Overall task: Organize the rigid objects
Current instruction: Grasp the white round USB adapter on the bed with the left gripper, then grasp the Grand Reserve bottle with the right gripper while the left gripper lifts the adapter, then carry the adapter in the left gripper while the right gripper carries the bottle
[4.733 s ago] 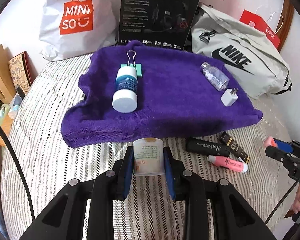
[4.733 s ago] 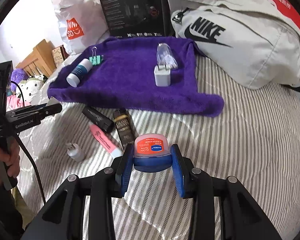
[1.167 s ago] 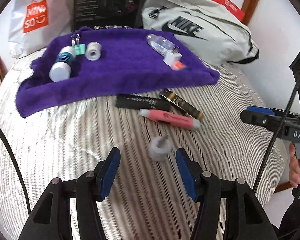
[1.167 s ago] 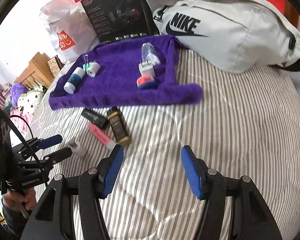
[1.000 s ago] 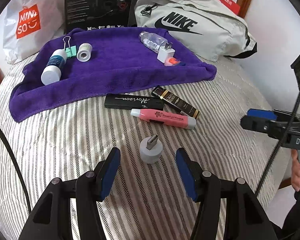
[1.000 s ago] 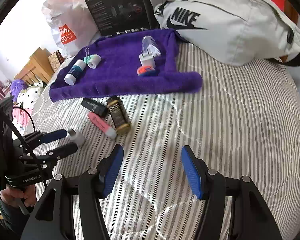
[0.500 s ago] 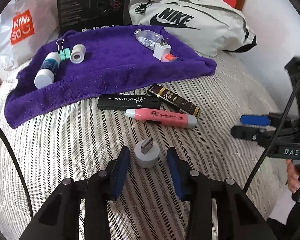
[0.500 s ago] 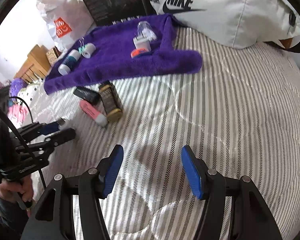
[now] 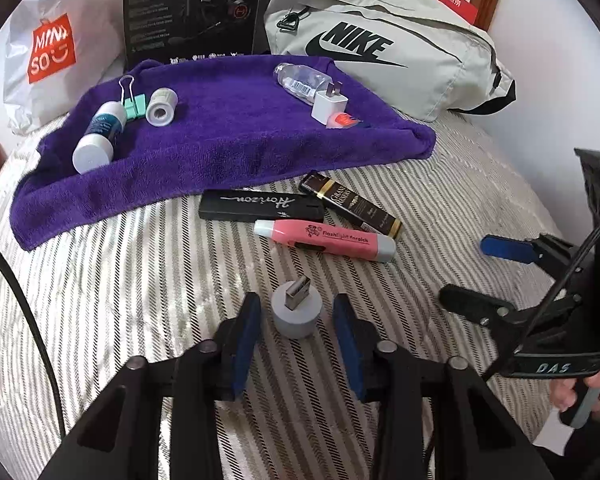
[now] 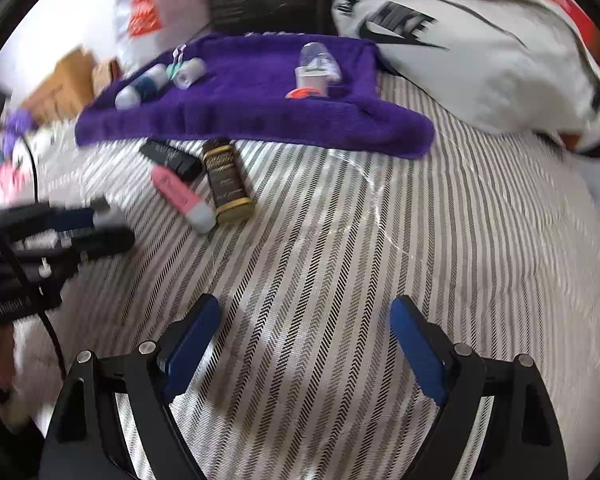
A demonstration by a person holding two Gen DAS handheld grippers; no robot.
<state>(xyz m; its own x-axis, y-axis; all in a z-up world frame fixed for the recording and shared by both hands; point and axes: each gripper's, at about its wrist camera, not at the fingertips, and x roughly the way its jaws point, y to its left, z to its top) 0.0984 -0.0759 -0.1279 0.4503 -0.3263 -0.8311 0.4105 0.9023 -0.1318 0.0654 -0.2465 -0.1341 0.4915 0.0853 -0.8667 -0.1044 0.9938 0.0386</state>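
Note:
A small white USB plug (image 9: 297,316) stands on the striped bedspread between the blue pads of my left gripper (image 9: 297,302). Its jaws are closing, with a thin gap still showing on each side of the plug. Beyond it lie a pink flashlight (image 9: 328,240), a black Horizon box (image 9: 260,205) and a dark gold-trimmed tube (image 9: 356,208). On the purple towel (image 9: 228,136) rest a white bottle (image 9: 98,136), a green binder clip (image 9: 132,100), a small white jar (image 9: 162,102), a clear bottle (image 9: 300,80), a white charger (image 9: 329,106) and an orange-lidded tin (image 9: 342,120). My right gripper (image 10: 305,308) is opening over bare bedspread with nothing between its fingers.
A grey Nike bag (image 9: 380,48), a black carton (image 9: 192,8) and a white Miniso bag (image 9: 52,52) line the far side behind the towel. A person's hand (image 9: 588,388) holds the right gripper's handle at the bed's right edge. A black cable (image 9: 20,300) runs down the left.
The left jaws have narrowed around the USB plug. The right gripper has sunk closer to the bedspread and its jaws have spread wider.

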